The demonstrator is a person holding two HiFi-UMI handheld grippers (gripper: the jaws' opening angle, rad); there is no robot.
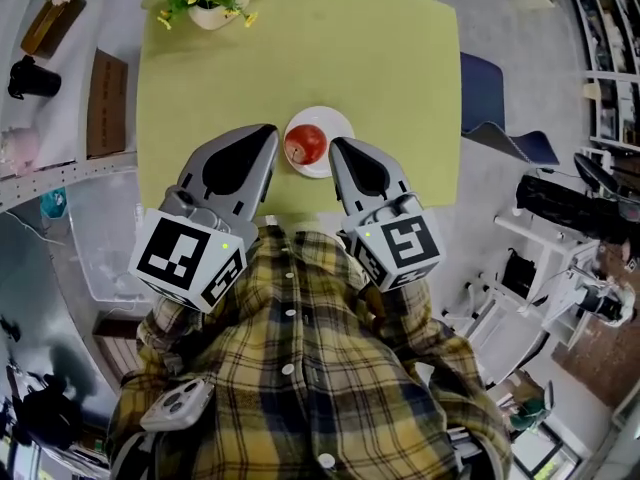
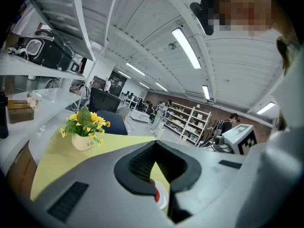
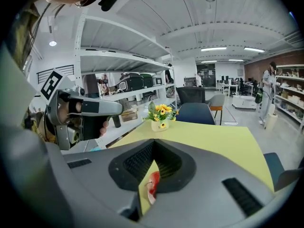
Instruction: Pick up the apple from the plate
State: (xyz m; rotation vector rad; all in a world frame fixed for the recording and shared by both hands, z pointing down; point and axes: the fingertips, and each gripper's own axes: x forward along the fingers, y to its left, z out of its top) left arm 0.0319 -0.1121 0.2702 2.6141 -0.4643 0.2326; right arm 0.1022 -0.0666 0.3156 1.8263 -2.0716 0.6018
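Two shut, empty grippers flank the plate (image 1: pixel 337 120) in the head view, left gripper (image 1: pixel 268 136) and right gripper (image 1: pixel 338 148) beside the apple (image 1: pixel 306 144) lying on it. The left gripper view, then the right, shows tips together, apple beyond. You seem to be at the approach; next, open one and straddle the apple.

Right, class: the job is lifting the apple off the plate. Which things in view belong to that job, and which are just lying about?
Belong to the job:
apple
white plate
left gripper, shut
right gripper, shut

Just lying about:
flower pot
black mug
blue chair
brown board
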